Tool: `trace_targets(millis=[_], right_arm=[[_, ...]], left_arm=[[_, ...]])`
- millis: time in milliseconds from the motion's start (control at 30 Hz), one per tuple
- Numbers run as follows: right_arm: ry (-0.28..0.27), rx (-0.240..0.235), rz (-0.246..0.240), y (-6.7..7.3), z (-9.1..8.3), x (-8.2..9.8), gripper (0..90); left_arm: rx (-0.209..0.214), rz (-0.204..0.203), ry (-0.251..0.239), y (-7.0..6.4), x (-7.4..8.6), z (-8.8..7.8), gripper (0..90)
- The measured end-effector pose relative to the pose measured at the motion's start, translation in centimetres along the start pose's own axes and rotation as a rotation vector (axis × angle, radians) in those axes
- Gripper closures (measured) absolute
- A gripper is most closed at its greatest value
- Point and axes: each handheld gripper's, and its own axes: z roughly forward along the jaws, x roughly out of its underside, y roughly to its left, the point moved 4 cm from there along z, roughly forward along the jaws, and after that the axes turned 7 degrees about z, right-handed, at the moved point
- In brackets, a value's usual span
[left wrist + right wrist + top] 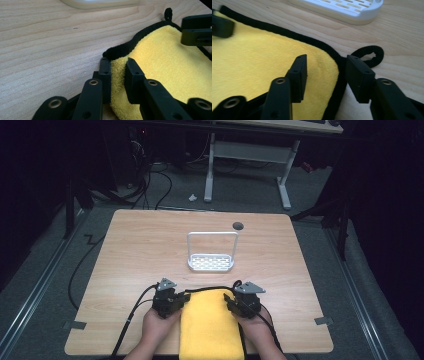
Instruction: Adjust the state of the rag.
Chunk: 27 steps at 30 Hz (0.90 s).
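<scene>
A yellow cloth [210, 325] with a black hem lies flat at the table's near edge, between my two hands. My left gripper [184, 298] is at its far left corner. In the left gripper view that gripper [118, 61] is shut on a fold of the yellow cloth [162, 65] just behind the black hem. My right gripper [228, 299] is at the far right corner. In the right gripper view its [327, 58] jaws stand open astride the hem of the cloth [257, 50], beside a black hanging loop [368, 56].
A white slotted rack [211, 262] with a tall wire handle stands mid-table, just beyond the cloth. A dark round grommet [238, 225] sits near the wooden table's [140, 250] far edge. Black cables trail off the left side, and a white desk frame [247, 155] stands on the floor behind.
</scene>
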Motion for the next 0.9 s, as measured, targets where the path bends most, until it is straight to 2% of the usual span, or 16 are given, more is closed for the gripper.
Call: trace_targets(millis=[33, 100, 333, 600, 900], right_arm=[[0.006, 0.009, -0.005, -0.1, 0.2, 0.0, 49.1], [0.025, -0.006, 0.002, -0.1, 0.7, 0.1, 47.3], [0.032, 0.001, -0.008, 0.2, 0.6, 0.3, 50.7], [0.024, -0.005, -0.019, 0.8, 0.3, 0.6, 68.6], [0.014, -0.029, -0.038, 1.2, 0.2, 0.8, 79.4]], left_arm=[[0.001, 0.0, -0.001, 0.0, 0.0, 0.0, 77.0], [0.0, 0.003, -0.001, 0.0, 0.0, 0.0, 76.6], [0.006, 0.01, -0.002, -0.1, 0.1, 0.0, 75.2], [0.009, 0.011, -0.002, -0.2, 0.1, -0.1, 74.7], [0.0, 0.012, -0.002, -0.2, 0.1, -0.1, 76.0]])
